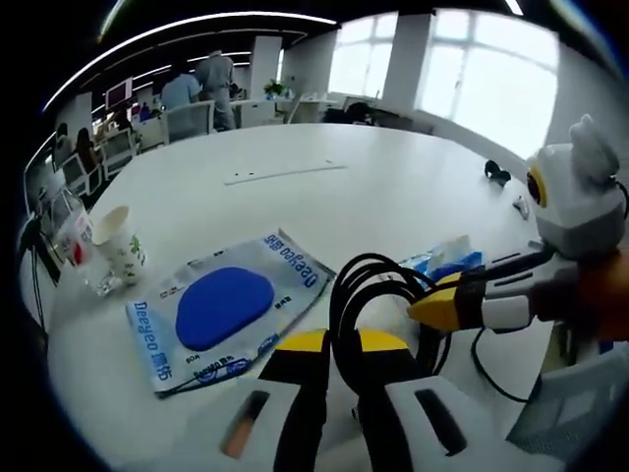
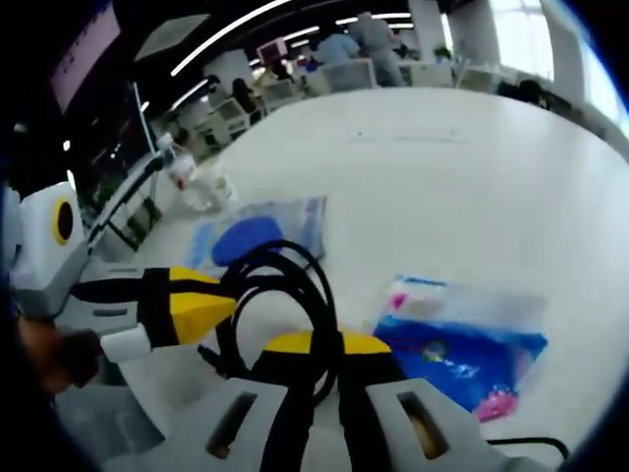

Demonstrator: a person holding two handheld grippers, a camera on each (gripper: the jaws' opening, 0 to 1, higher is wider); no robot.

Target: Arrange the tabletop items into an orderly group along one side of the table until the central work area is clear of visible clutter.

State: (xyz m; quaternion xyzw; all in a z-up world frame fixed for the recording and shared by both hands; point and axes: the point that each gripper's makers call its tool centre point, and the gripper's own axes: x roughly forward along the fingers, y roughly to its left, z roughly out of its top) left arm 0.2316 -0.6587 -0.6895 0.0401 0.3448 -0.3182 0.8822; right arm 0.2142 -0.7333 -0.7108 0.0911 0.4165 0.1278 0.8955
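In the left gripper view my left gripper [image 1: 339, 344] rises from the bottom with its yellow-tipped jaws drawn close together on a coil of black cable [image 1: 378, 295], the loops standing up just ahead of the tips. Beyond the coil and off to the left lies a clear packet with a blue oval pad [image 1: 224, 310] flat on the white table [image 1: 324, 187]. Further left, near the table edge, stands a paper cup [image 1: 120, 246] with a crumpled bottle or wrapper just beside it; it is too blurred for me to tell which. To the right of my jaws the right gripper [image 1: 432, 307] comes in, its yellow tip touching the far side of the same coil. A blue packet [image 1: 454, 264] peeks out just behind it.

In the right gripper view my right gripper [image 2: 316, 349] also has its jaws narrow, with the cable [image 2: 285, 305] running down between them, so both grippers hold the one coil. The left gripper [image 2: 211, 307] enters from the left, its tip against the loops. Just to the right of my jaws lies the blue packet [image 2: 467, 344], with white and pink at its edges. Ahead and left sits the blue pad packet [image 2: 257, 234], and past it the cup [image 2: 218, 187], small and soft in focus. People sit and stand at desks well beyond the far side of the table.
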